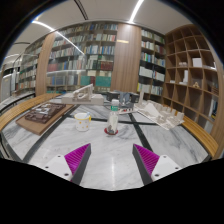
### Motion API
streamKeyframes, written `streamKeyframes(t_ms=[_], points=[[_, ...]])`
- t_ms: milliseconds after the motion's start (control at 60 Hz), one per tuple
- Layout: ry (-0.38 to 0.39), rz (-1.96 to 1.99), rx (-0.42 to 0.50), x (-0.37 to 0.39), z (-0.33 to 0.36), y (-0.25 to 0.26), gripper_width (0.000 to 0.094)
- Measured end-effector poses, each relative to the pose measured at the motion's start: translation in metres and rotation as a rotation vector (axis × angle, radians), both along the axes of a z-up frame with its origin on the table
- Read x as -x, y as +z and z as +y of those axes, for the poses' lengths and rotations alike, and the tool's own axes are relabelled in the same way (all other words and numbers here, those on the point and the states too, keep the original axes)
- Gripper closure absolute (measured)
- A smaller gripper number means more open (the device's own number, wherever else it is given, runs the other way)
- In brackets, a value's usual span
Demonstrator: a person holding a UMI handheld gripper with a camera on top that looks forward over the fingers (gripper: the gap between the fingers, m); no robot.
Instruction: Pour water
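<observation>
A small clear water bottle (113,121) with a pale cap stands upright on the pale marble-look table (110,160), beyond my fingers and roughly centred between them. A white cup (82,120) stands to its left, a little apart. My gripper (112,160) is open and empty, its magenta pads wide apart, well short of both.
A dark wooden tray (43,116) with flat items lies at the left. White folded papers or model pieces (155,112) sit at the back right. Bookshelves (95,55) fill the far wall and wooden cubby shelves (195,75) stand at the right.
</observation>
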State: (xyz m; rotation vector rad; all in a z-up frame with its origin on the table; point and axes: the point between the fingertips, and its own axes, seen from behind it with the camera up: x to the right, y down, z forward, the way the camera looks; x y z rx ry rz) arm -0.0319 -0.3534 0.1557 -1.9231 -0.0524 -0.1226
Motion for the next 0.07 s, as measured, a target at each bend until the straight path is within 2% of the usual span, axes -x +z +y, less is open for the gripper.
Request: streamKeyframes(t_ms=[67], points=[[-0.010,-0.021,-0.008,-0.0075,-0.0038,0.0018,0.0081]])
